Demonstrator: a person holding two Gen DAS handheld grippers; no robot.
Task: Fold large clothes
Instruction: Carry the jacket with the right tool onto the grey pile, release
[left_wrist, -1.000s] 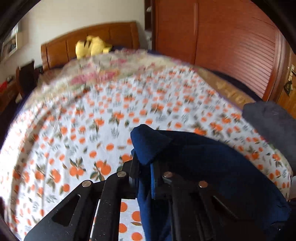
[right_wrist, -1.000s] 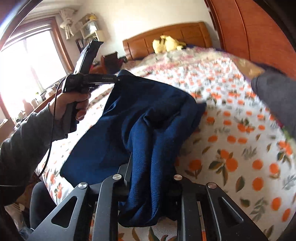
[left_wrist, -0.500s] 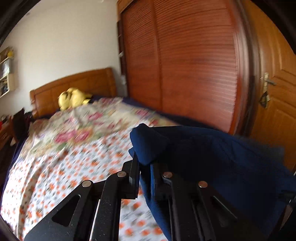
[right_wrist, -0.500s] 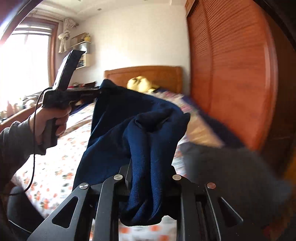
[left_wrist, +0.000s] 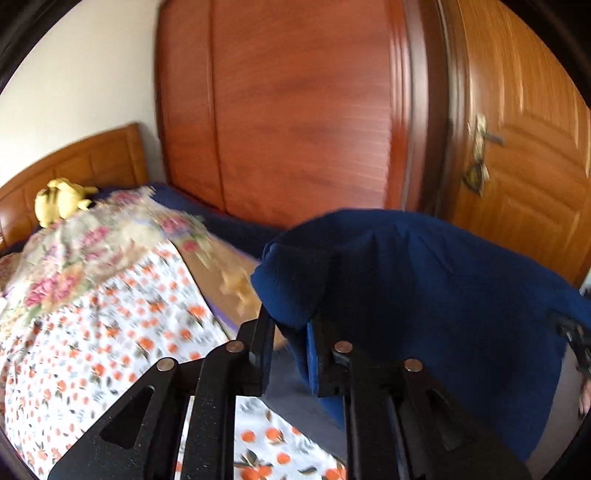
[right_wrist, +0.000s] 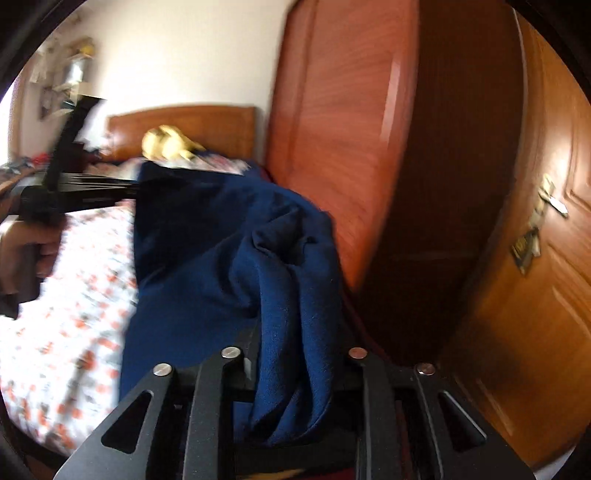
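A dark blue garment (left_wrist: 443, 306) hangs in the air between my two grippers, off the right side of the bed. My left gripper (left_wrist: 291, 325) is shut on one bunched edge of it. In the right wrist view my right gripper (right_wrist: 295, 354) is shut on another bunched part of the garment (right_wrist: 229, 258), which drapes down through its jaws. My left gripper also shows there (right_wrist: 133, 188), held by a hand at the left and pinching the cloth's far corner.
The bed with an orange-print sheet (left_wrist: 92, 350) and a floral quilt (left_wrist: 85, 254) lies to the left. A yellow plush toy (left_wrist: 61, 199) sits by the wooden headboard (left_wrist: 81, 166). A wooden wardrobe (left_wrist: 295, 110) and a door (left_wrist: 524, 147) stand close on the right.
Both grippers have lifted the blue garment off the bed and swung it right, toward the wardrobe and door. Both stay shut on the cloth.
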